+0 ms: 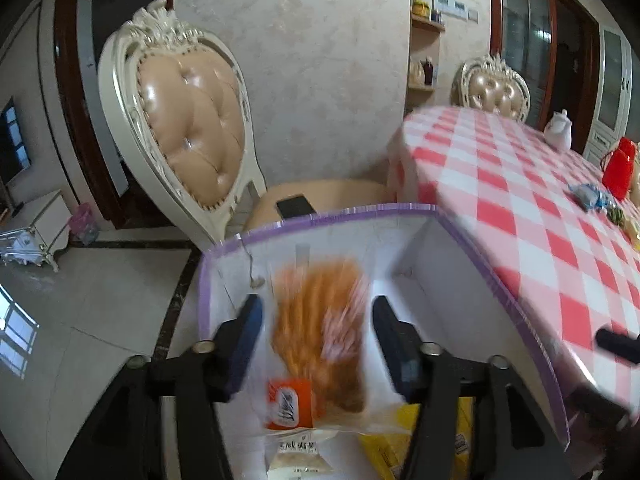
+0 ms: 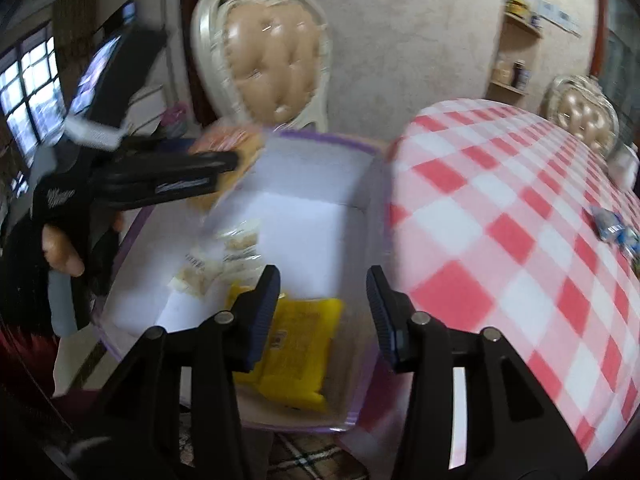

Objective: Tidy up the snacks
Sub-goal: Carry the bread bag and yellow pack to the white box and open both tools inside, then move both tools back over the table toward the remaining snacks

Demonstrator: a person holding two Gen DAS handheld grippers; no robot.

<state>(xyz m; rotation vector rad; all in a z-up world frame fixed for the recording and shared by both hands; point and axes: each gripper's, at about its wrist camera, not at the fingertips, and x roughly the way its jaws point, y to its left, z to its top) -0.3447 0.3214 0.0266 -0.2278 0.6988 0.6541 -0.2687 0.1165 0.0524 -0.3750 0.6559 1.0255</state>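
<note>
A white box with a purple rim (image 1: pixel 344 212) (image 2: pixel 328 138) stands beside the table. My left gripper (image 1: pixel 316 340) is open over the box, and a clear packet of orange snack sticks (image 1: pixel 320 328) sits blurred between its fingers. In the right wrist view the left gripper (image 2: pixel 224 168) hovers over the box's far left rim with that orange packet (image 2: pixel 236 142) at its tip. My right gripper (image 2: pixel 324 312) is open and empty above the box's near end. A yellow packet (image 2: pixel 296 352) (image 1: pixel 384 440) and pale clear packets (image 2: pixel 224 256) (image 1: pixel 296 456) lie inside.
A round table with a red-and-white checked cloth (image 1: pixel 540 216) (image 2: pixel 520 240) is to the right, with blue wrapped snacks (image 1: pixel 592 196) (image 2: pixel 612 228), a red bag (image 1: pixel 620 164) and a white teapot (image 1: pixel 560 128). A padded chair (image 1: pixel 188 128) with a phone (image 1: pixel 296 206) on its seat stands behind the box.
</note>
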